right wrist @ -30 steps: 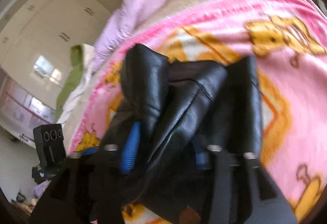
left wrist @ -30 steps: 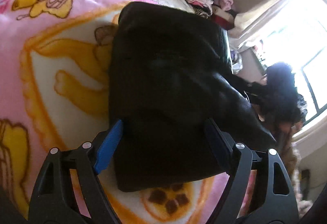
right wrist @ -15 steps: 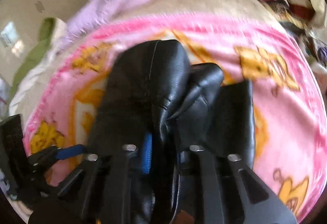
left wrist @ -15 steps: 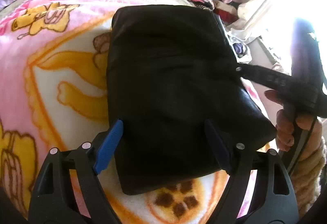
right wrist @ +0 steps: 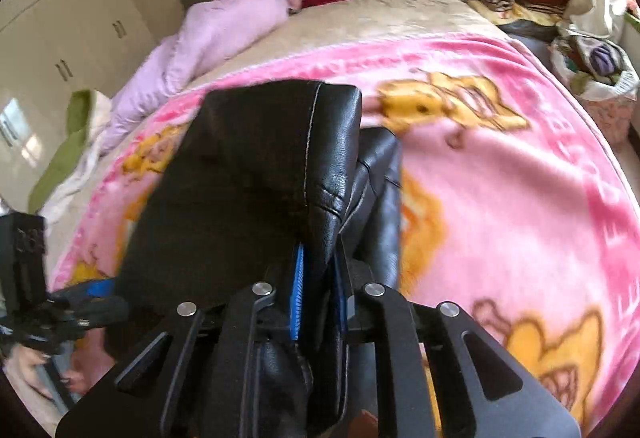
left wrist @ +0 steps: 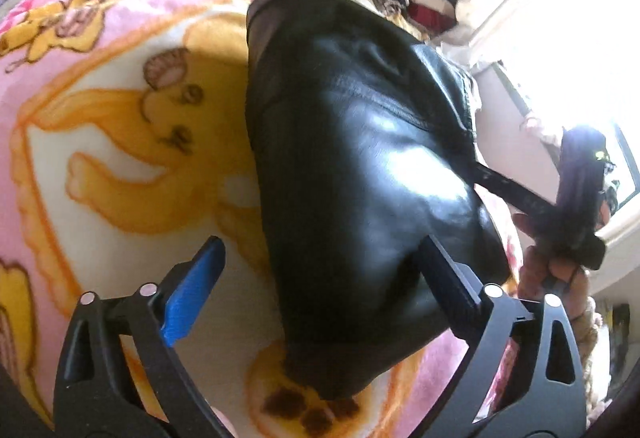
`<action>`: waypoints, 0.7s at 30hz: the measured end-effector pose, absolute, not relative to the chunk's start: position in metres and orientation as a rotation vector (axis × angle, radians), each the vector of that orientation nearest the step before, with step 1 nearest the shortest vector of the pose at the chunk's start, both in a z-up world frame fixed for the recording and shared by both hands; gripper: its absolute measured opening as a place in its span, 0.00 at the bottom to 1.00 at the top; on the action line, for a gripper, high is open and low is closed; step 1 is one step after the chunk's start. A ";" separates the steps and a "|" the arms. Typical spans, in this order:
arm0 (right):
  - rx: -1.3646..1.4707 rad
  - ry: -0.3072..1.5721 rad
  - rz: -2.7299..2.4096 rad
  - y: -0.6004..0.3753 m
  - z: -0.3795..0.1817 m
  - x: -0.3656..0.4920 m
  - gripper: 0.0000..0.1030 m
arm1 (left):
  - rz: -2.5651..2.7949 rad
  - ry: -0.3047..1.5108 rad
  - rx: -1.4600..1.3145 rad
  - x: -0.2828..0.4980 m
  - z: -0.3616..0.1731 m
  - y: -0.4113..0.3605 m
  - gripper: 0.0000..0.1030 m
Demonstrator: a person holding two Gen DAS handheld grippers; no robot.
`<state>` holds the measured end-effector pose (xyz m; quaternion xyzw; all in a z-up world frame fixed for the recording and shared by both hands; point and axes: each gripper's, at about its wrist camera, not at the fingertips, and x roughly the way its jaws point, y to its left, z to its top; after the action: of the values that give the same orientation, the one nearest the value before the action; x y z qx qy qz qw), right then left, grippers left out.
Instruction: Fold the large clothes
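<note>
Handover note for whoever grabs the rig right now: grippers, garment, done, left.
Left gripper: jaws opening wide, pads not pressing the black leather garment.
Right gripper: pinching a fold of the garment, jaws easing slightly.
Garment: bunched and partly folded on the pink blanket, its near part lifted by the right gripper.
Done: rough fold.
Left: lay it down, flatten it, probably re-grip with the left.

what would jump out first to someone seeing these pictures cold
The glossy black leather garment, folded into a thick bundle in the middle of the bed, draws the eye first. Under it spreads a loud pink blanket with yellow cartoon animals. The right gripper pinches a fold of the leather at its near edge, its jaws easing open, while the left gripper is opening wide around the bundle's near end without pressing it.
</note>
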<state>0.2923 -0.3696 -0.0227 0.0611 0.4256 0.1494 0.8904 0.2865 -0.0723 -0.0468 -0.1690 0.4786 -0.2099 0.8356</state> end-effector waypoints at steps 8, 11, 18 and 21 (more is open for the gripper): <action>0.213 0.914 0.266 -0.376 -0.026 0.280 0.44 | -0.448 1.030 -0.354 0.289 -0.055 -0.075 0.90; 0.296 0.905 0.289 -0.382 -0.016 0.265 0.62 | -0.450 1.030 -0.359 0.291 -0.057 -0.076 0.90; 0.401 1.012 0.412 -0.378 -0.016 0.243 0.80 | -0.452 1.029 -0.366 0.291 -0.058 -0.075 0.91; 0.345 0.999 0.414 -0.367 -0.021 0.237 0.38 | -0.442 1.031 -0.357 0.291 -0.057 -0.076 0.91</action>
<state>0.2375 -0.3675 -0.0213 0.1632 0.4733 0.1959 0.8432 0.2909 -0.0757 -0.0574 -0.1682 0.4864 -0.2083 0.8317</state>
